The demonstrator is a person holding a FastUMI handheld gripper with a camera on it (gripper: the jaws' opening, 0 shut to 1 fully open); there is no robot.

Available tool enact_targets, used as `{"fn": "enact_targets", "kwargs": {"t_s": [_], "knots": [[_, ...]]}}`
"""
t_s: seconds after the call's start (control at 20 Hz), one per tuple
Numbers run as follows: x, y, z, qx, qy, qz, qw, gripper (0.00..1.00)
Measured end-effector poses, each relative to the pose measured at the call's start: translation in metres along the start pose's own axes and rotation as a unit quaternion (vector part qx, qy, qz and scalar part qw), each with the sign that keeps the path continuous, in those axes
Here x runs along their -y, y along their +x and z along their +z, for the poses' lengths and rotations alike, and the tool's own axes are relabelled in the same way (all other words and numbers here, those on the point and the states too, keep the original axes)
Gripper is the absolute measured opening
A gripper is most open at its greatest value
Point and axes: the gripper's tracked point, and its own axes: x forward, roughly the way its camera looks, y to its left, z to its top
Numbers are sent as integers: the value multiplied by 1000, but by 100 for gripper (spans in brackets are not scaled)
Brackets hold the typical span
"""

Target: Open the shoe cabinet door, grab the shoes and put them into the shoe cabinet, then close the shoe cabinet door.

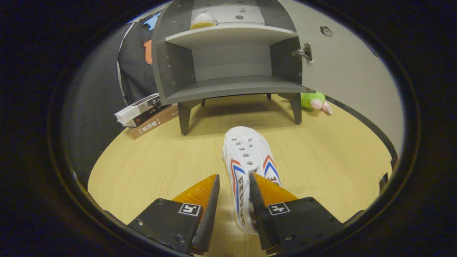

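A white sneaker (pixel 246 153) with red and blue stripes lies on the wooden table, toe pointing at the shoe cabinet (pixel 228 57). My gripper (pixel 234 180) is open and low over the sneaker's heel end. The sneaker's left side wall stands between the two fingers; the right finger (pixel 266 189) sits over the shoe's opening, and a strip of bare table shows between the left finger (pixel 205 191) and the shoe. The grey cabinet stands beyond the sneaker with its door (pixel 342 67) swung open to the right. Its lower shelf is bare; a white shoe with a yellow sole (pixel 202 20) rests on the upper shelf.
A stack of books (pixel 146 114) lies left of the cabinet's front leg. A green plush toy (pixel 315 101) sits by the right leg, under the open door. Bare light wood table (pixel 150 167) stretches between my fingers and the cabinet.
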Motion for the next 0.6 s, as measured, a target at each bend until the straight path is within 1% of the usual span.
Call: {"fn": "enact_targets", "kwargs": {"t_s": [0.15,0.2,0.35,0.45,0.5,0.6], "knots": [[5,13,8,2,16,0,1000,46],[3,18,9,9,20,0,1000,37],[4,22,11,25,5,8,1000,35],[7,24,15,42,6,17,999,33],[6,21,16,45,16,35,998,26],[9,20,20,50,31,51,997,10]]}}
